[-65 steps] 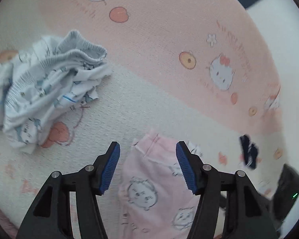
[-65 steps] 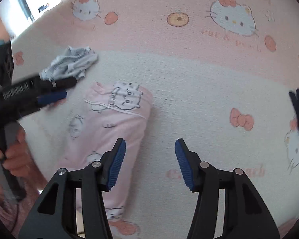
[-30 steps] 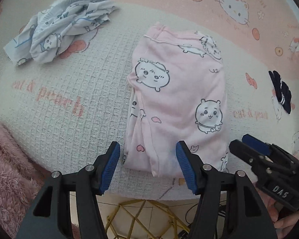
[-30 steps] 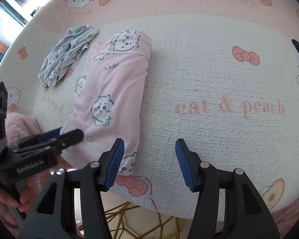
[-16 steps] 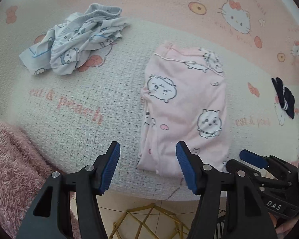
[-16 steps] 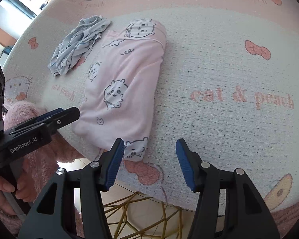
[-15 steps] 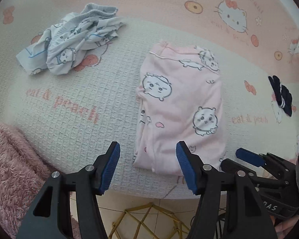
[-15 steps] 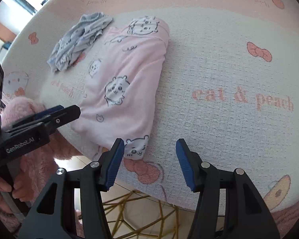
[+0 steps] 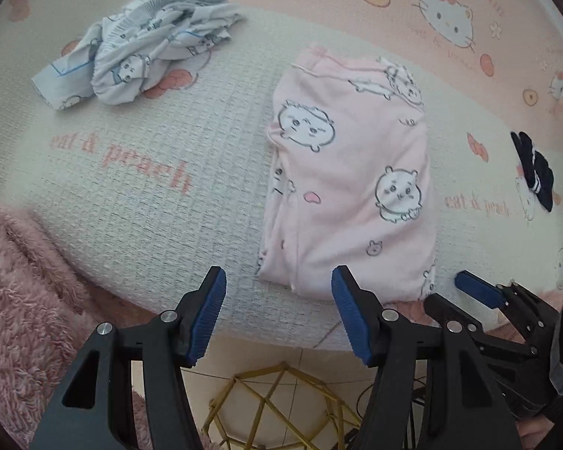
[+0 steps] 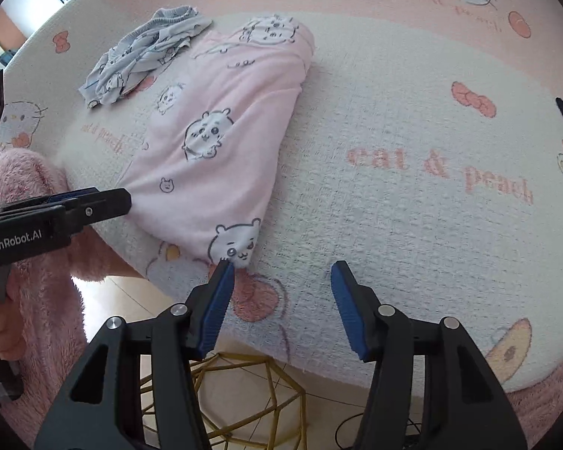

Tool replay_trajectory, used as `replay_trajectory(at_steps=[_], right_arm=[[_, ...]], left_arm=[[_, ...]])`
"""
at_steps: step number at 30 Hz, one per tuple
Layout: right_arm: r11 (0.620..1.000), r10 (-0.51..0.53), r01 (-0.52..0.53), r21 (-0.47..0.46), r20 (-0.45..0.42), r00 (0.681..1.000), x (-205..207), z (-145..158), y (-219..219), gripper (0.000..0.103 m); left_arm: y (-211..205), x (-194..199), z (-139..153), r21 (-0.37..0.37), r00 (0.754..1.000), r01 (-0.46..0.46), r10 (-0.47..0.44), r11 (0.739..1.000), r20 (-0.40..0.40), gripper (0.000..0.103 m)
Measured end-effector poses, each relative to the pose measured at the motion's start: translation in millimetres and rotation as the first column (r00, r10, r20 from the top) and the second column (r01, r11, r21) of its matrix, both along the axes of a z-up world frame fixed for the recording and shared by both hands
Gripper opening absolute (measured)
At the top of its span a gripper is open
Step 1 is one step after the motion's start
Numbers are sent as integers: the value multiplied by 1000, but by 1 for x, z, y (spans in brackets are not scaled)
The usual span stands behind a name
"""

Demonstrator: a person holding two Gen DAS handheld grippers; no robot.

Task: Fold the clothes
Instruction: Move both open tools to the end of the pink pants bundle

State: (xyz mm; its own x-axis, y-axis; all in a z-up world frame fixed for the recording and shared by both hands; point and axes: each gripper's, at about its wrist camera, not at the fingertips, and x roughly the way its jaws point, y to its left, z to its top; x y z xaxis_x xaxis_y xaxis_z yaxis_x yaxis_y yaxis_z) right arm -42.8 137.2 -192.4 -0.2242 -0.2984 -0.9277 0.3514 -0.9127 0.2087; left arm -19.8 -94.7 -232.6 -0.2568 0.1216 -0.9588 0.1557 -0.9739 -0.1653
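Note:
A folded pink garment [image 9: 353,172] printed with cartoon animals lies lengthwise on the blanket-covered table [image 9: 161,225]. My left gripper [image 9: 277,281] hangs open over the table's near edge, just short of the garment's near hem, with nothing between its fingers. My right gripper [image 10: 281,268] is empty and its jaws are opening; its left fingertip [image 10: 225,273] sits at the near right corner of the pink garment [image 10: 221,138]. Each wrist view catches the other gripper: the right gripper [image 9: 476,288] at the lower right, the left gripper [image 10: 94,198] at the left.
A crumpled light blue garment [image 9: 142,63] lies at the far left of the table. A dark sock [image 9: 535,168] lies at the right. Pink fluffy fabric [image 9: 18,300] hangs at the near left. Below the table edge a gold wire frame [image 9: 266,412] stands on the tiled floor.
Both grippers have pulled back from over the garment's far end to the table's near edge. The right gripper has closed in on the garment's near right corner and rolled slightly.

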Motion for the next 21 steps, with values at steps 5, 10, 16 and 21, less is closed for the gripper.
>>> replay_trajectory(at_steps=[5,10,16,21], right_arm=[[994,20,-16,-105,31,999,5,2,0,57],[992,104,-94,83,-126,987,4,2,-25,54],[1000,19,-16,23,-162,987,-10,14,-17,54],[997,25,-19,74,-87,996,4,7,-12,54]], left_arm=[[4,3,-13,-2,999,-5,5,1000,38,62],[14,-3,-2,-67,999,0,-3,998,-39,62],[11,5,8,-54,997,-16,11,998,-81,62],[-1,10,31,116,996,2,9,993,-92,62]])
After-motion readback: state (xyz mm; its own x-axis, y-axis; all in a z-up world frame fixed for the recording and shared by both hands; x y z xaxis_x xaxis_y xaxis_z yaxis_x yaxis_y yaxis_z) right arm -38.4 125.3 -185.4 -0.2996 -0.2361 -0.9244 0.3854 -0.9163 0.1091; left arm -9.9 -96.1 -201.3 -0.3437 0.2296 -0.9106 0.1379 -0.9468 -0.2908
